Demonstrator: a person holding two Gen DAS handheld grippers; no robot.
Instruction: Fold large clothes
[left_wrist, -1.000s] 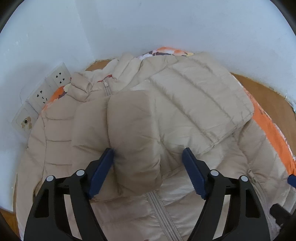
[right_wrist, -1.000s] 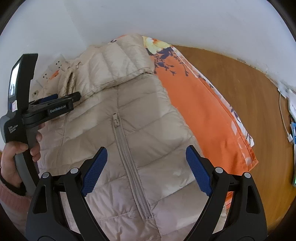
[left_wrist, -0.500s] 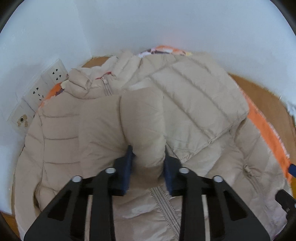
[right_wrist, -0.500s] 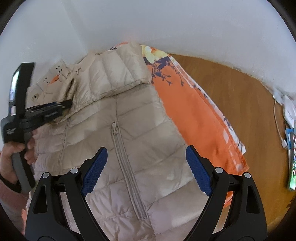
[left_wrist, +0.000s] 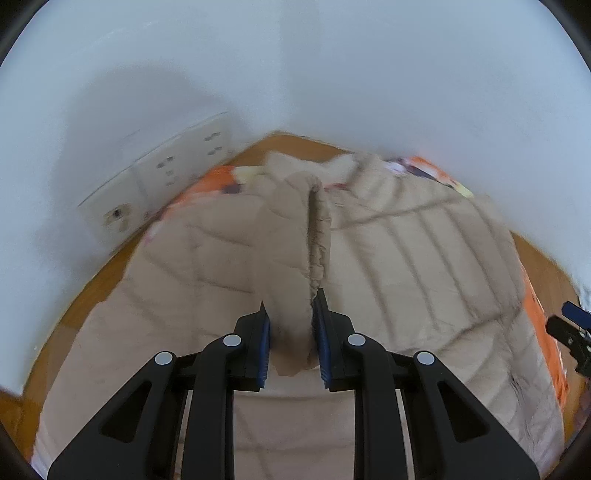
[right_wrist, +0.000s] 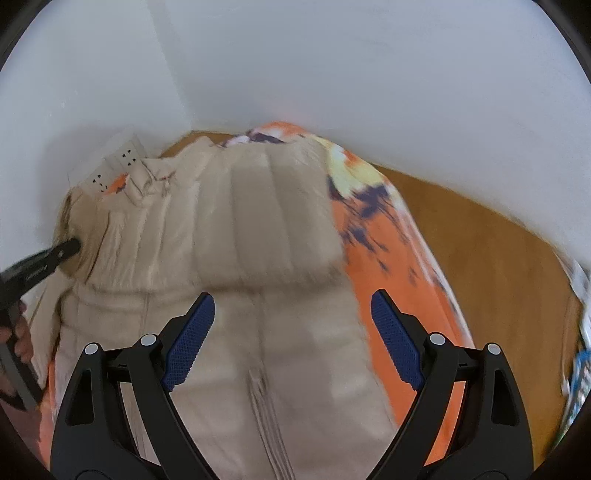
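Sockets (left_wrist: 173, 173) line the white wall (left_wrist: 332, 74) at the far left, right behind the collar of the beige down jacket (left_wrist: 406, 258), and the jacket itself lies spread over an orange flowered cloth (right_wrist: 384, 236) on the wooden table (right_wrist: 480, 240). At the table's right edge some blue-and-white items (right_wrist: 580, 373) blur past, too smeared to name. Nothing blocks either tool; only the puffy bulk of the jacket sits under both.

The left gripper (left_wrist: 291, 341) has its blue pads pressed in on the sleeve (left_wrist: 295, 314), a tall ridge of beige fabric standing up between them and running away toward the collar. The right gripper (right_wrist: 291, 339) hangs above the jacket's front near the zipper (right_wrist: 266, 402), fingers spread wide, nothing between them.

Compared with half a second back, the sleeve is lifted and stretched into a thin upright fold, where before it lay as a fat roll across the chest. The left camera has tipped up, more wall in view, and both views are now motion-blurred.
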